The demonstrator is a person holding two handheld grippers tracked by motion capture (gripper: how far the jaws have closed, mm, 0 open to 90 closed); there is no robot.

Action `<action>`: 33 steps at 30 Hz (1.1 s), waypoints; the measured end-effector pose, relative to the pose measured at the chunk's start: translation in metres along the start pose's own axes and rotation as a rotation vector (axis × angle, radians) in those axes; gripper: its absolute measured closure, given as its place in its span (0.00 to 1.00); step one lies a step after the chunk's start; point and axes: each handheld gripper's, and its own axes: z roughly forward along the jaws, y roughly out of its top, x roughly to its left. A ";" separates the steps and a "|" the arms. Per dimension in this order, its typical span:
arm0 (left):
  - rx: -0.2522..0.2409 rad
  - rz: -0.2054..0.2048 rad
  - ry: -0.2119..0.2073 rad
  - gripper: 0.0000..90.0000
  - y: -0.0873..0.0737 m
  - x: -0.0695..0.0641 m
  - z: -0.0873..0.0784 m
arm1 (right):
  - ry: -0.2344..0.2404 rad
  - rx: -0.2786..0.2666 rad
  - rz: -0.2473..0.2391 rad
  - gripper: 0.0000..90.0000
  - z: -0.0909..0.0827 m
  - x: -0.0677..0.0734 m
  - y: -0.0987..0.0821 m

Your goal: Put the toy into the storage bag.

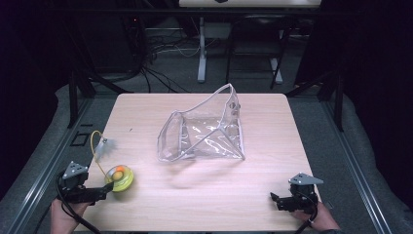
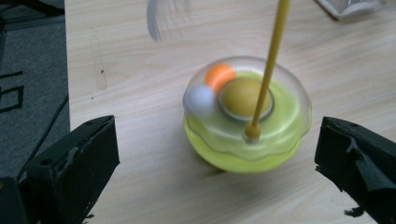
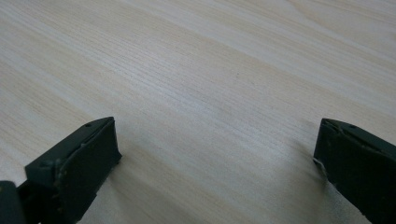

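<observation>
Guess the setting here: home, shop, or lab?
Most likely a lab data-collection station: a bare light wooden table ringed by a black metal frame, loose cables on the grey floor behind, and a hand-held gripper in each hand beside a yellow dome-shaped plastic toy.

Pale wood worktop (image 1: 204, 195), grey carpet floor (image 1: 170, 63), tangled black cables (image 1: 160, 48), white desk leg (image 1: 201, 48) behind, dark surroundings

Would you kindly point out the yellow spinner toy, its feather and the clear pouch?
yellow spinner toy (image 2: 247, 126), left gripper view, on its clear dome.
feather (image 1: 103, 146), high view, on the blurred white tuft.
clear pouch (image 1: 209, 131), high view, on its transparent side.
</observation>
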 end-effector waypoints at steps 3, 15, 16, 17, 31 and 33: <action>-0.064 -0.003 0.003 0.00 0.008 -0.002 -0.006 | 0.001 -0.002 0.002 0.00 0.000 0.000 0.000; -0.191 -0.031 -0.016 0.00 0.022 -0.001 -0.020 | 0.001 -0.002 0.002 0.00 0.000 0.000 0.000; -0.200 -0.037 -0.020 0.00 0.024 0.000 -0.022 | 0.001 -0.002 0.003 0.00 0.000 0.000 0.000; -0.211 -0.043 -0.024 0.00 0.025 0.000 -0.024 | 0.001 -0.002 0.003 0.00 0.000 0.000 0.000; -0.284 -0.016 -0.022 0.51 0.038 -0.011 -0.029 | -0.001 -0.003 0.004 0.00 0.000 0.001 0.000; -0.293 -0.016 -0.022 0.54 0.038 -0.011 -0.031 | 0.000 -0.002 0.002 0.00 0.000 0.000 0.000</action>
